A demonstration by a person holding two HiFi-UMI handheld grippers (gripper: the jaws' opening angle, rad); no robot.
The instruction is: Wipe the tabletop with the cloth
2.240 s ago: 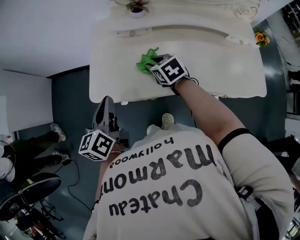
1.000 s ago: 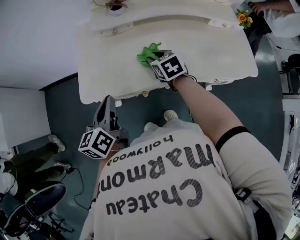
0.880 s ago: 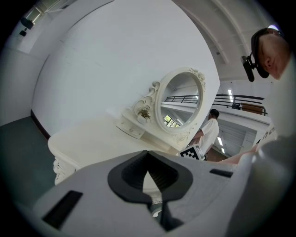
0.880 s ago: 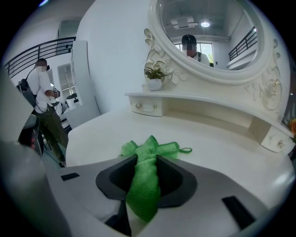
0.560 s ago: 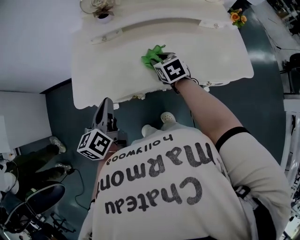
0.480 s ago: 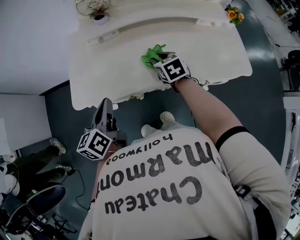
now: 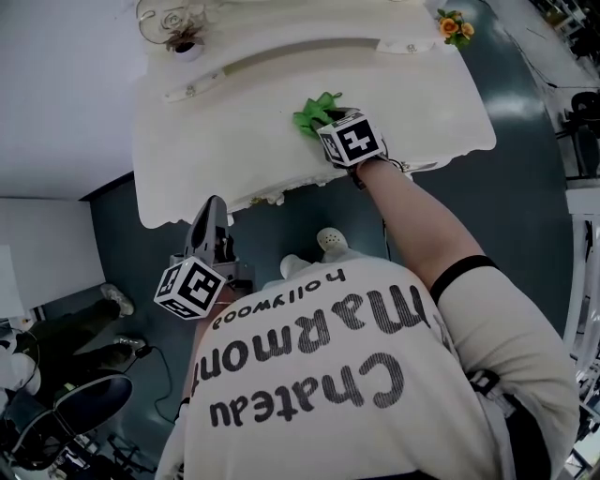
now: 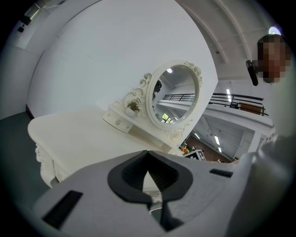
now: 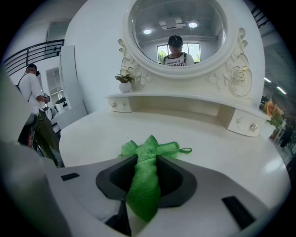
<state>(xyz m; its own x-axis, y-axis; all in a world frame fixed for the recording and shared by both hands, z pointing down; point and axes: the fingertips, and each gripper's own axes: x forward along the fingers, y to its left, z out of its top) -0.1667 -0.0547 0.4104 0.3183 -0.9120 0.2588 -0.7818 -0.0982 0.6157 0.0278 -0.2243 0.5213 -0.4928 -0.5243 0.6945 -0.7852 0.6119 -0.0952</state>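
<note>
A green cloth (image 7: 317, 114) lies bunched on the cream tabletop (image 7: 234, 141), pinched by my right gripper (image 7: 333, 122). In the right gripper view the cloth (image 9: 147, 171) runs back between the shut jaws of the right gripper (image 9: 145, 178), its front part spread on the tabletop (image 9: 208, 143). My left gripper (image 7: 211, 220) hangs below the table's front edge, off the table, over the floor. In the left gripper view the left gripper (image 8: 148, 178) has its jaws shut with nothing between them.
An ornate oval mirror (image 9: 178, 30) stands at the back of the table over a low shelf with small drawers (image 9: 243, 122). A small potted plant (image 9: 125, 83) sits at the shelf's left. Orange flowers (image 7: 450, 23) are beyond the table's right end. A person (image 9: 34, 99) stands at left.
My right gripper has slid the cloth a little to the right along the tabletop. The head view has shifted, so the table appears further left. The left gripper has stayed put.
</note>
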